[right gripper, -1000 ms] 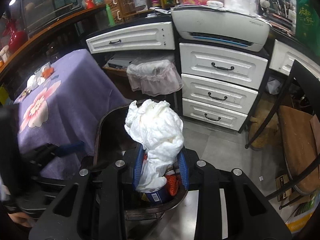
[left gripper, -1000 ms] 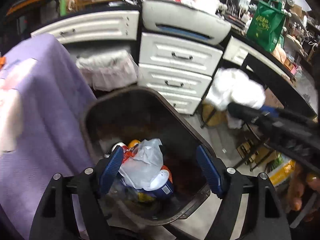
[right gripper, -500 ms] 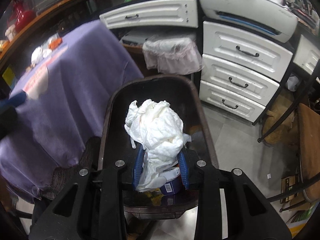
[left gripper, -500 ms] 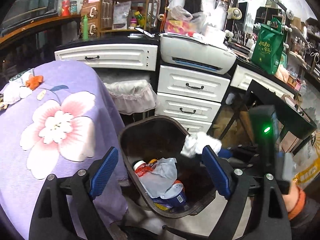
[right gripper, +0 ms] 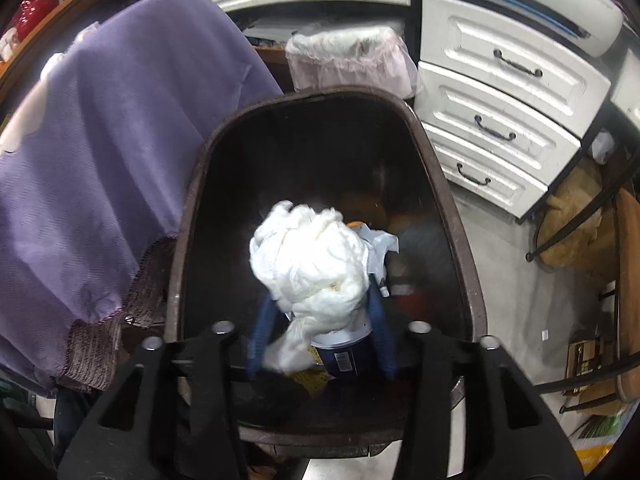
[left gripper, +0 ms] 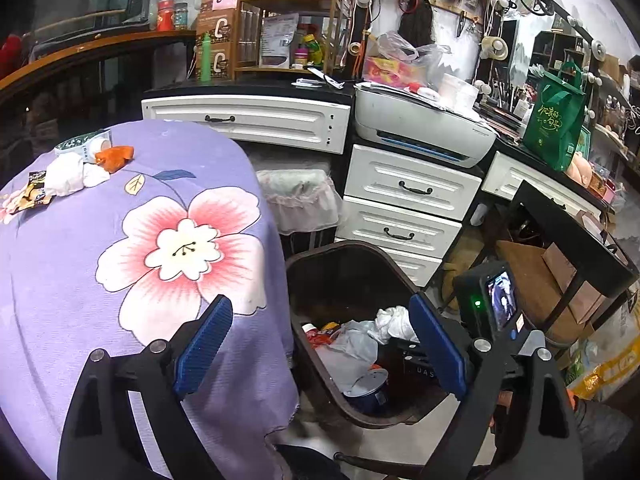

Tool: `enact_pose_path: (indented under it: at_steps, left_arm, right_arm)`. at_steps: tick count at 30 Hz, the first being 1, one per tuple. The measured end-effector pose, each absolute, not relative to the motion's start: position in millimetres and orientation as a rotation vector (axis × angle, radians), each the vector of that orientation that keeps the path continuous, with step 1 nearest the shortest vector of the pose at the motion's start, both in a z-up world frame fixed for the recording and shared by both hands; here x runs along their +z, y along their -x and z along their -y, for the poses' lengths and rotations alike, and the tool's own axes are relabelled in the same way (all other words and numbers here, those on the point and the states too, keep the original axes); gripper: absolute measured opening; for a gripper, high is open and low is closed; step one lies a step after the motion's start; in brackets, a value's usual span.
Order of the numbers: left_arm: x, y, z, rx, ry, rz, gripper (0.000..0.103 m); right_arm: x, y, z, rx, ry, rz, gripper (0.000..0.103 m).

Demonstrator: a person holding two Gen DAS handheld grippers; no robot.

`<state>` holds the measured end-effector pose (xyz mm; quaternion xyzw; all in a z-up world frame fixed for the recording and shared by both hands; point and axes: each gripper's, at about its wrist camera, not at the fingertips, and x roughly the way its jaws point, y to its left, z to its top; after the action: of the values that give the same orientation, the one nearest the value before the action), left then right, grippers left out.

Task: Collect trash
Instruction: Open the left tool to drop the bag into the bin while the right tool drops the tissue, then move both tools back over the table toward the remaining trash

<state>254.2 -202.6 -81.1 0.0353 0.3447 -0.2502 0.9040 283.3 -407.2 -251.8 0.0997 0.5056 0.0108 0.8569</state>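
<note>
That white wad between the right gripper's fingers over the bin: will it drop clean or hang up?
The white crumpled tissue wad looks soft and very light, so it may fall slowly. A loose tail hangs between the opening jaws of the right gripper, so it could snag on a pad. It sits over the brown bin, so it should land inside.

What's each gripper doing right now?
Left gripper: open, empty.
Right gripper: jaws opening, crumpled white tissue wad between them, over the dark brown plastic bin.

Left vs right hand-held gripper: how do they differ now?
The left hand-held gripper stands wide with nothing between its pads, beside the brown bin. The right hand-held gripper is narrower, opening around a white tissue wad over the bin. Both have blue pads.
</note>
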Motion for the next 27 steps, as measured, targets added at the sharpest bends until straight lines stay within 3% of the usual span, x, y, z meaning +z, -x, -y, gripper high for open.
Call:
enact_pose_path:
  at_steps: [1,11,22,27]
  left_arm:
    - [-81.5,-254.0,202.0,-0.515,-0.073,-0.714,0.088]
    - [-80.4,-254.5,193.6,-0.522,-0.079,-0.725,0.09]
    - [-51.8,-262.3,146.8,-0.502,-0.107,-0.69,0.094]
    - [-39.9,-279.9,101.8,-0.44,-0.12,-0.68,0.095]
  right_arm:
    - [-253.8,-282.7,408.4,0.023,-0.218,-1.063,0.055]
    - [-229.5,-277.1,407.7,0.051,-0.228,-1.023,0.055]
    - [-129.3,-280.0,369.8,0.171,-0.152,-0.833,0.056]
    - [-90.1,-291.7,338.3,0.256,-0.139,-0.763,0.068]
